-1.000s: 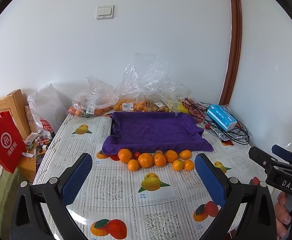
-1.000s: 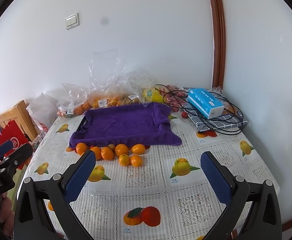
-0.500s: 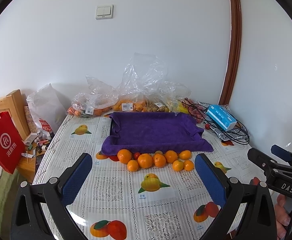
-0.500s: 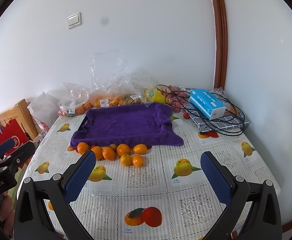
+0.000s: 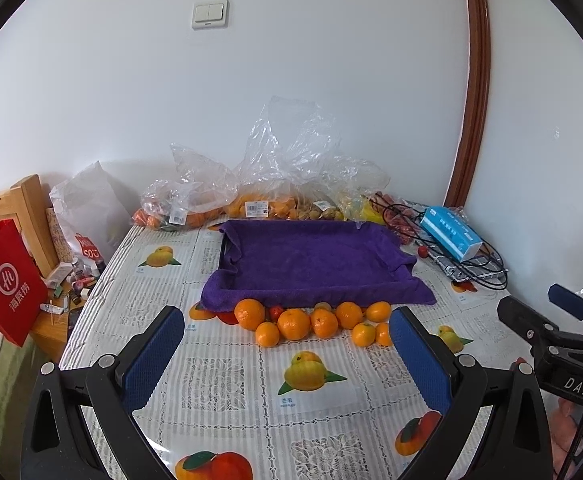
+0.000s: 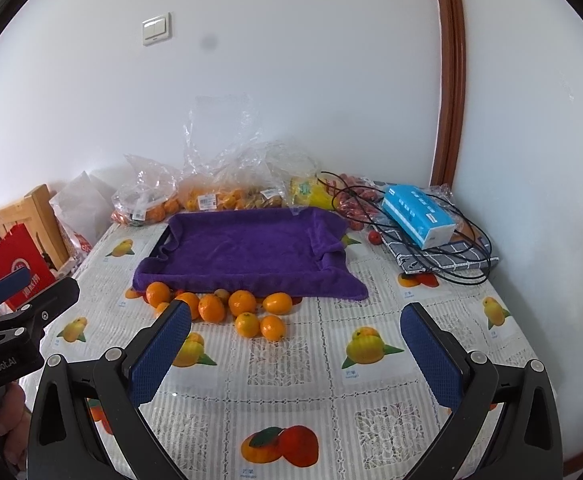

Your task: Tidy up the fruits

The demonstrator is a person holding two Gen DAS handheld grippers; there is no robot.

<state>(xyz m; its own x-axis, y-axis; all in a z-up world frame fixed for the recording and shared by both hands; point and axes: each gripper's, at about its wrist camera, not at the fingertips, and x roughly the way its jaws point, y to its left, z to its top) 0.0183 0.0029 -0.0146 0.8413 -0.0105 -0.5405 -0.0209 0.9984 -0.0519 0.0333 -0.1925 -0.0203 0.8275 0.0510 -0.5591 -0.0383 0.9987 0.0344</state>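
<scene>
At the centre of the left wrist frame, a cluster of small orange mandarins [image 5: 293, 323] is seen lying on the fruit-printed tablecloth [image 5: 219, 380], pressed against the near edge of a tray draped in a purple towel [image 5: 311, 264]; a small red fruit [image 5: 275, 313] is tucked among them. The skins are shown bright, glossy and dimpled, some with a green stem scar. The left gripper [image 5: 287, 360] is held spread wide, nothing between its blue pads [image 5: 153, 356]; the right gripper [image 6: 295, 360] is likewise spread and empty. Compared with half a second earlier, the mandarins are unmoved, and both views are barely shifted, the right one drawn slightly nearer the table.
</scene>
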